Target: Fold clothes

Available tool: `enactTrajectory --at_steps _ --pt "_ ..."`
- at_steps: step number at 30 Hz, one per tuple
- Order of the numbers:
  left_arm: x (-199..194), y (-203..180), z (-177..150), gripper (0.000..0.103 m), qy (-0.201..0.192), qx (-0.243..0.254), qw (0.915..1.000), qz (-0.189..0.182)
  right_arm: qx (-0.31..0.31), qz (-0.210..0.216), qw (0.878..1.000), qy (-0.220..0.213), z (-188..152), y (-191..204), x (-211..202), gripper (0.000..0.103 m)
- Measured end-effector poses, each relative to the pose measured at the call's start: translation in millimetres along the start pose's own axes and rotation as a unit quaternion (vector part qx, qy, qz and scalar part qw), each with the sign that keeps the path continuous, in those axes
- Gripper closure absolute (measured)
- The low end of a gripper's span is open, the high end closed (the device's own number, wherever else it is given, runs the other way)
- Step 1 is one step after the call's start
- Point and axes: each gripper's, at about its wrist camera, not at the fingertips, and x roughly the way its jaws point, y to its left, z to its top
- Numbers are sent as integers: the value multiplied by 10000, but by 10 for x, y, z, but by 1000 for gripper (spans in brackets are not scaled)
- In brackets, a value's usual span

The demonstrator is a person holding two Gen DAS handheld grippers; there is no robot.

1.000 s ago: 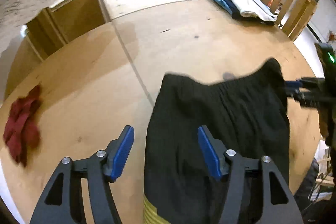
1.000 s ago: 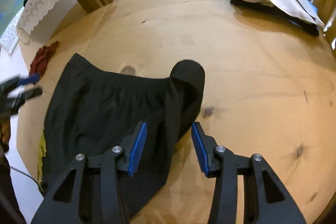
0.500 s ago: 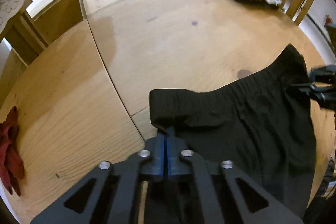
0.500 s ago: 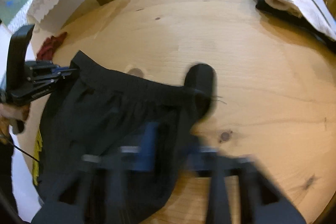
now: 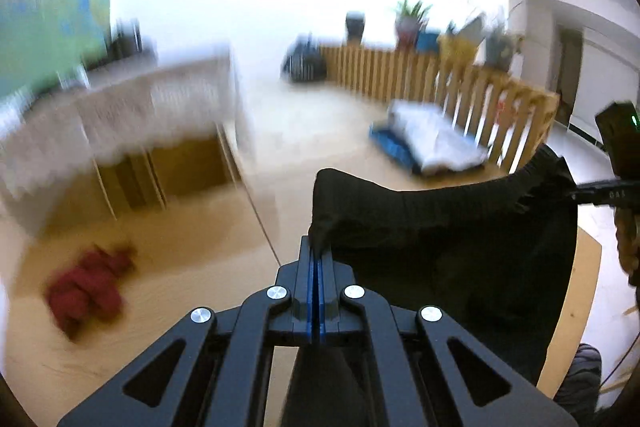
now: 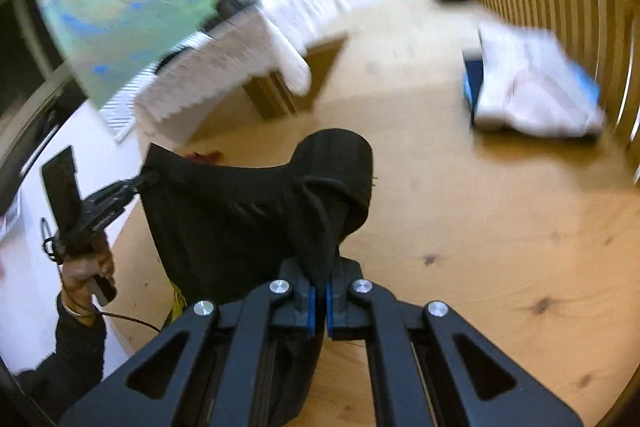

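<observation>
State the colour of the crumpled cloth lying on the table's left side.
Dark red, clearest in the left wrist view, though blurred.

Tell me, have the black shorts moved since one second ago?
Yes. The black shorts have gone up: earlier they lay flat on the table, and now both grippers, left and right, hold them lifted above it.

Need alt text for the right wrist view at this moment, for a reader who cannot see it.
The right gripper, shut on the waistband of a pair of black shorts, holds it above a wooden table, while the left gripper pinches the other waistband corner. Further back, blurred, lie a folded white and blue pile and a small red cloth.
</observation>
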Motion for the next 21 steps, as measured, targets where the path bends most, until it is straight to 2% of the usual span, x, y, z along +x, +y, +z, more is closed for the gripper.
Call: enactTrajectory --at_steps 4,8,13,17,21 --pt "-729 -164 214 102 -592 208 9979 155 -528 39 9967 -622 62 527 -796 100" --pt "-1426 -297 371 102 -1057 350 9931 375 -997 -60 9867 -1282 100 1037 -1578 100" --pt "-2297 -463 567 102 -1634 527 9830 649 -1377 -184 9750 -1736 -107 1501 -2282 100" --pt "-2826 -643 620 102 -1974 728 9735 893 -1575 -277 9678 -1944 -305 1708 -2652 100" --pt "-2978 -690 713 102 -1978 817 9714 1027 -1625 -349 9644 -2056 -236 1694 -2789 100"
